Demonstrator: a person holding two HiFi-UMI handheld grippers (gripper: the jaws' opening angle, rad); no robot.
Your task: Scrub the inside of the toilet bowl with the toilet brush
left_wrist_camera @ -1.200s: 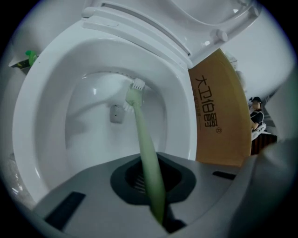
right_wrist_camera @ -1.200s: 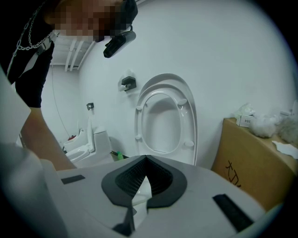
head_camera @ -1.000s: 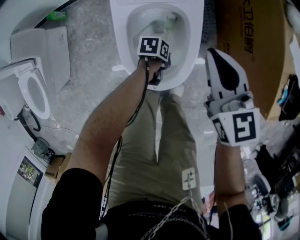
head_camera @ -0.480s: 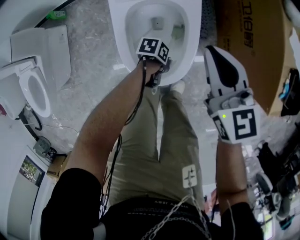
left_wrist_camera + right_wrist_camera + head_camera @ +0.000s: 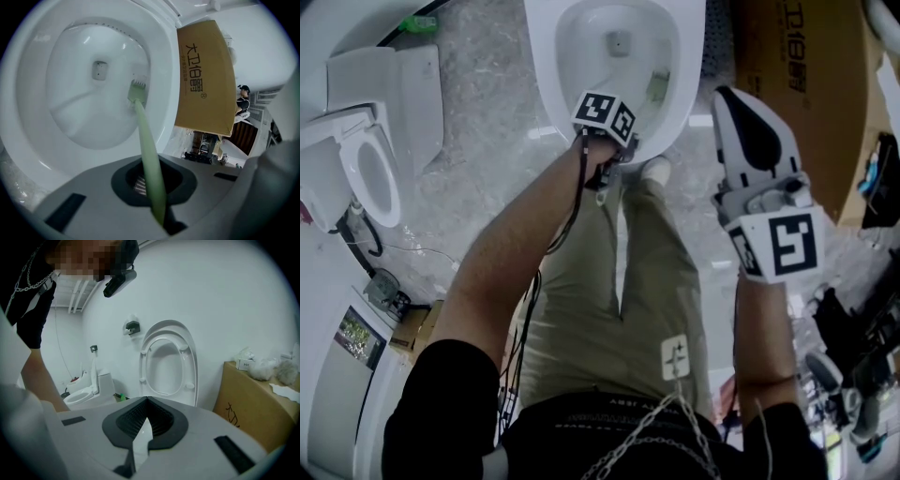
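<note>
The white toilet bowl [image 5: 546,66] is at the top middle of the head view. My left gripper [image 5: 614,131] hangs over its near rim, shut on the pale green toilet brush handle [image 5: 149,154]. The brush head [image 5: 138,90] presses against the bowl's right inner wall, right of the drain hole [image 5: 99,70]; from the head it shows as the brush head [image 5: 656,84]. My right gripper [image 5: 741,108] is held in the air to the right of the bowl, jaws shut with nothing between them. In its own view the right gripper [image 5: 147,401] points at the raised seat and lid [image 5: 168,362].
A large cardboard box [image 5: 806,84] stands right of the toilet, also the box [image 5: 206,79]. A second toilet [image 5: 366,178] sits at the left. The person's legs and a shoe [image 5: 656,171] are just before the bowl. Dark clutter lies at the lower right.
The brush head has slid from the back of the bowl to the right inner wall and toward the near side. The right gripper has hardly moved.
</note>
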